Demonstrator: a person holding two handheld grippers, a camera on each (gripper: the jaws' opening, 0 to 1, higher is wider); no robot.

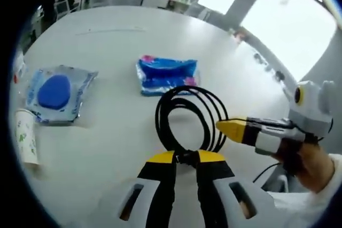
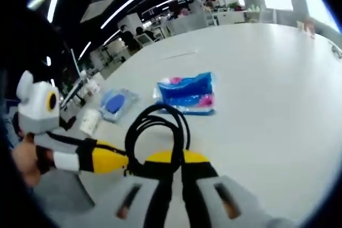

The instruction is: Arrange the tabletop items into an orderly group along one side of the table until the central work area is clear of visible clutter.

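1. A wide white table (image 1: 107, 41) stands in an open office with ceiling strip lights and bright windows behind it.
2. In the left gripper view, the left gripper (image 1: 186, 159) has its yellow-tipped jaws drawn together on the bottom of a coiled black cable (image 1: 187, 118), which stands up in a loop above the tips.
3. The right gripper (image 1: 227, 127) comes in from the right in that view, its yellow tip touching the coil's right side; a hand (image 1: 307, 164) holds it.
4. In the right gripper view, the right gripper (image 2: 172, 165) is closed on the cable (image 2: 155, 132) at the foot of the loop, while the left gripper (image 2: 120, 163) reaches in from the left, its tip at the same coil.
5. Beyond the cable, a blue and pink packet (image 1: 166, 75) lies flat near the table's middle.
6. Farther left lies a clear pouch with a blue oval inside (image 1: 56, 93), well apart from the packet.
7. Just beside the pouch, at the left edge, a white paper cup (image 1: 25, 134) lies on its side.
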